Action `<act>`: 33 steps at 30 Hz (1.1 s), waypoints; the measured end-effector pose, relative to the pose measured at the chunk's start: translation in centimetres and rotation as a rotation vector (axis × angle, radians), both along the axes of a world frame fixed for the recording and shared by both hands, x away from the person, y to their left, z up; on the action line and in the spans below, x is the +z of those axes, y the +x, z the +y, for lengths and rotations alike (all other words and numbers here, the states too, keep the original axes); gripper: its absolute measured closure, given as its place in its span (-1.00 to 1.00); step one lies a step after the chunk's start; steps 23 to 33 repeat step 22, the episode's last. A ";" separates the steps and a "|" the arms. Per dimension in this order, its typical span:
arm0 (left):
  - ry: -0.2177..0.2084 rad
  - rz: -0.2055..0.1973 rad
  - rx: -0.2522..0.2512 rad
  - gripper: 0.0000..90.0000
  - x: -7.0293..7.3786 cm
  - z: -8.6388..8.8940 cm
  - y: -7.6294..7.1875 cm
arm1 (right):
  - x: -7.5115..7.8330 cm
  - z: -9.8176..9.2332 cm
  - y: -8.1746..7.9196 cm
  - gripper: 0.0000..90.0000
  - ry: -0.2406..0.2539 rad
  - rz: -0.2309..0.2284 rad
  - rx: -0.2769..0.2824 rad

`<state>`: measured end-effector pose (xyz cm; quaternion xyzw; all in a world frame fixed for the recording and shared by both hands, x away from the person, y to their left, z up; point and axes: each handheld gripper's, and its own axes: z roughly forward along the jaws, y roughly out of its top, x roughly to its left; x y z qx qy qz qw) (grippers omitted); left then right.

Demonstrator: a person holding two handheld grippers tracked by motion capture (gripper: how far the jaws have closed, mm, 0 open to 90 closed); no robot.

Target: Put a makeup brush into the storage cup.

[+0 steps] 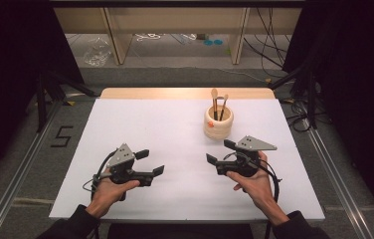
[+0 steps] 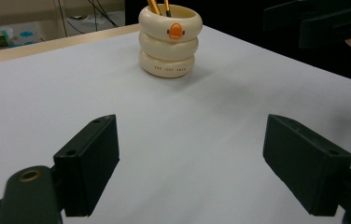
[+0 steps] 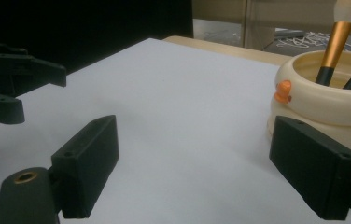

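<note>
Cream ringed holder with an orange duck beak stands upright on the white desk, toward the far edge and right of centre. Two makeup brushes stand in it, handles down, bristle heads up, long axes near vertical with a slight lean.

Right claw is nearer: the holder sits just beyond and slightly right of its tips, near but not touching. Left claw is well apart from it, at the near-left part of the desk; from there the holder lies forward and to the right. Both claws point inward toward each other, jaws apart, holding nothing.

Judgement: the coming move turns on the right claw swinging toward the far edge and coming at the brushes from above, since the handles rise out of the rim and a side approach meets the holder wall.

Right gripper view puts the holder close at the right edge, partly behind its right jaw, and shows the brushes with gold ferrules, black handles and a pale bristle head. Left gripper view shows the whole holder with three stacked rings, beak facing the camera and small print on the bottom ring, too small to read; it also catches the right claw at top right.
</note>
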<state>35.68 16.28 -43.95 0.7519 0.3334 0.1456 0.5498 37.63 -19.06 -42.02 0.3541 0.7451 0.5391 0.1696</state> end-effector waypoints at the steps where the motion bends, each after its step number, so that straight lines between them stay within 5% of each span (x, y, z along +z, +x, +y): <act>1: 0.003 0.000 0.000 -0.59 0.0 0.0 0.0 | 0.0 0.0 -0.2 -0.63 -0.007 0.011 0.006; 13: 0.001 0.001 0.000 -0.59 0.0 -0.1 -0.1 | -0.5 0.2 -1.6 -0.64 -0.021 0.014 0.014; 33: 0.001 0.000 0.005 -0.59 0.0 0.0 -0.1 | -0.8 0.2 -1.6 -0.64 -0.030 0.024 0.007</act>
